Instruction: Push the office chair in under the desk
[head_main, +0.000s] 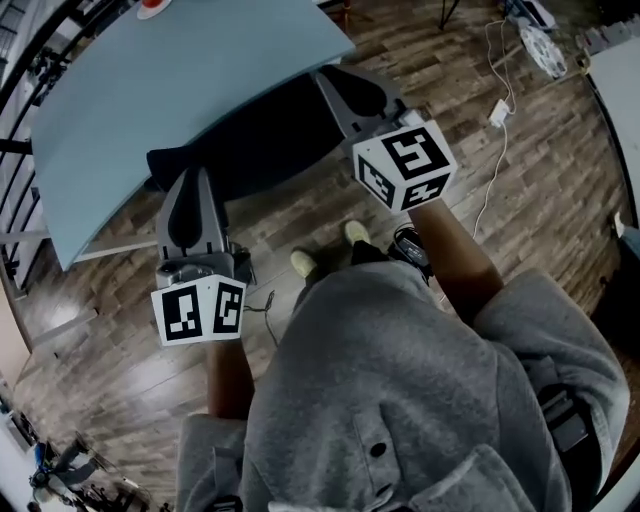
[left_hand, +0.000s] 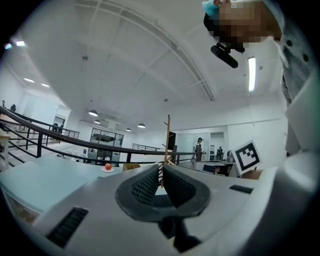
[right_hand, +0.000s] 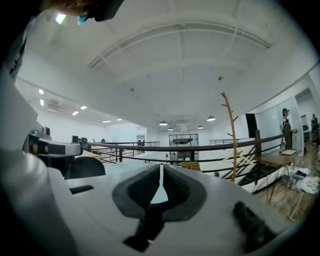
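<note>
Closure is shown at both tongs: the left gripper (left_hand: 161, 169) and the right gripper (right_hand: 161, 172) are each seen with their ribbed pads drawn together to a thin slit, and nothing is held between them. In the head view the office chair (head_main: 255, 140) is found largely beneath the pale blue desk (head_main: 170, 90), with only a dark band of it exposed along the desk's near edge. Both grippers are held level and aimed at that band, the left near its left end and the right near its right end, though actual contact cannot be made out. The push is judged to be near its end, and several faults can be foreseen. If more force is applied on one side than the other, the chair is likely to be swung round and wedged askew. If the closed tips are set on a rounded or padded part, they may be slid off, and the desk edge may be struck by a gripper. A part of the chair hidden under the desk may be jammed against its frame if the push is continued too far. A thin cable (head_main: 262, 303) is seen on the wooden floor (head_main: 120, 300) near the person's feet, and it could be caught underfoot.
</note>
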